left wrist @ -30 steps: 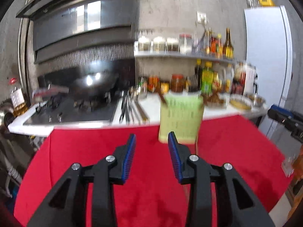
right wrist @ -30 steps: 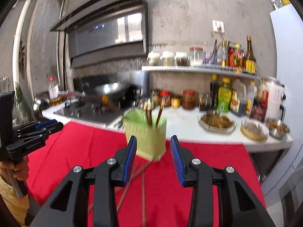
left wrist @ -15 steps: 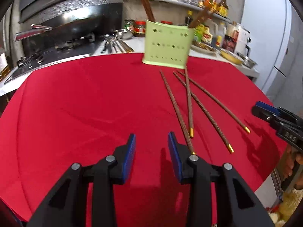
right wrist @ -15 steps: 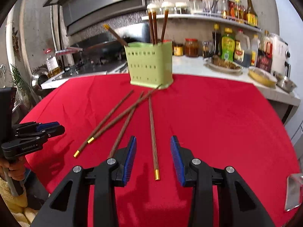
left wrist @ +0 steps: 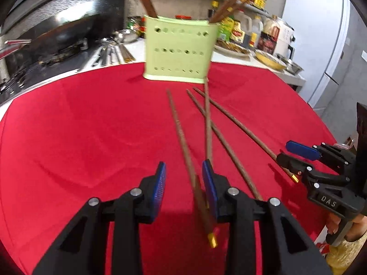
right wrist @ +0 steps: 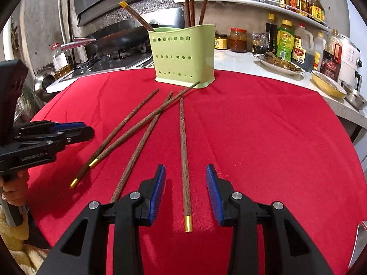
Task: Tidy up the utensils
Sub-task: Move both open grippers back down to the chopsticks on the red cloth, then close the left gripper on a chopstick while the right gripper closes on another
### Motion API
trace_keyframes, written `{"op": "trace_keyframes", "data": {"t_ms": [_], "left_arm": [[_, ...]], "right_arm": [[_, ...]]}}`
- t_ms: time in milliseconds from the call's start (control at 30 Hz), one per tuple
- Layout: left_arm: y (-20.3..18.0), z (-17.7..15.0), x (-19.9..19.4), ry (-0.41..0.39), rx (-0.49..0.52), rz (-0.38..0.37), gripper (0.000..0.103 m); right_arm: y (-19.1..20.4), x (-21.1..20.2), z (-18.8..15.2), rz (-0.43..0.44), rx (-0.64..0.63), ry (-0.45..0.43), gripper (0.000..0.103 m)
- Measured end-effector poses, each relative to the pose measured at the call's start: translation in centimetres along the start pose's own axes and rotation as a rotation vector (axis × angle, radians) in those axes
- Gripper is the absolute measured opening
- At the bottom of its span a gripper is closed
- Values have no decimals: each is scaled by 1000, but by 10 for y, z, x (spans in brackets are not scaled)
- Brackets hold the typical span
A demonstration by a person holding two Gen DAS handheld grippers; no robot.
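- Four loose chopsticks lie fanned on the red cloth (right wrist: 263, 137) in front of the green holder (right wrist: 183, 57), thin tips toward it and gold-capped ends toward the grippers.
- The left gripper (left wrist: 183, 188) is closing: one chopstick (left wrist: 183, 142) passes between its blue pads, close against the right pad, with a clear gap on the other side, so I judge it not yet gripped.
- The right gripper (right wrist: 185, 190) stands partly open, straddling another chopstick (right wrist: 183, 149) near its gold cap (right wrist: 188, 223); neither pad touches it.
- The chopsticks look like hard wood: stiff, light, thin and smooth, so likely to roll or pivot in the pads.
- The thick end just above the cap seems the best place to grip, square across the stick.
- Two of the middle sticks cross each other; lifting one could drag its neighbour.
- The holder is a perforated plastic tub, standing upright at the far side of the cloth.
- It already holds several chopsticks: one leaning far left (right wrist: 135, 16), three nearly upright (right wrist: 191, 2).
- On the counter (right wrist: 238, 61) behind stand jars and bottles, a plate of food and bowls.
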State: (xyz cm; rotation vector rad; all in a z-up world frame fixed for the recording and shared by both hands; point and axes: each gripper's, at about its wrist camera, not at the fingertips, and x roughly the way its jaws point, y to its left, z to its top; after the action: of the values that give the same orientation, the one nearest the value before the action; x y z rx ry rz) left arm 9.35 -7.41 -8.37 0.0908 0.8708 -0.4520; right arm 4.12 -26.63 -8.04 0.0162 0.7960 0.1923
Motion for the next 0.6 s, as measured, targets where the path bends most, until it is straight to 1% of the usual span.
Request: {"op": "trace_keyframes", "data": {"t_ms": [33,133,167,233,267,300,333,367,433,467,600], "left_arm": [[-1,0,4,12,2,2,29],[-3,2,19,57,-4,16,20],[-3,2,21,57,-2,26,17],[-4,3,21,60,9,33,15],[-4,3,21,63,11,32,14],[-6,3,21,65,23,41,10],[-7,3,21,66,33,56,8],[-8,1,20,64,47,82,8],[-8,0,18,61,53,98,8],[-7,-1,16,59,52,111,7],[5,-7,11,56,23,163,7]], "right_arm": [[-1,1,0,-1,2,2,38],[-5,5,0,2,8,12,38],[-6,6,1,2,8,15,38],[-7,9,1,6,6,23,38],[-6,10,2,11,2,26,36],[-5,11,3,13,-5,29,32],[-3,14,5,16,-16,39,30],[-2,15,6,19,-20,49,26],[2,18,8,-1,-42,62,18],[5,19,8,-13,-59,66,7],[8,13,4,-74,-74,68,7]]}}
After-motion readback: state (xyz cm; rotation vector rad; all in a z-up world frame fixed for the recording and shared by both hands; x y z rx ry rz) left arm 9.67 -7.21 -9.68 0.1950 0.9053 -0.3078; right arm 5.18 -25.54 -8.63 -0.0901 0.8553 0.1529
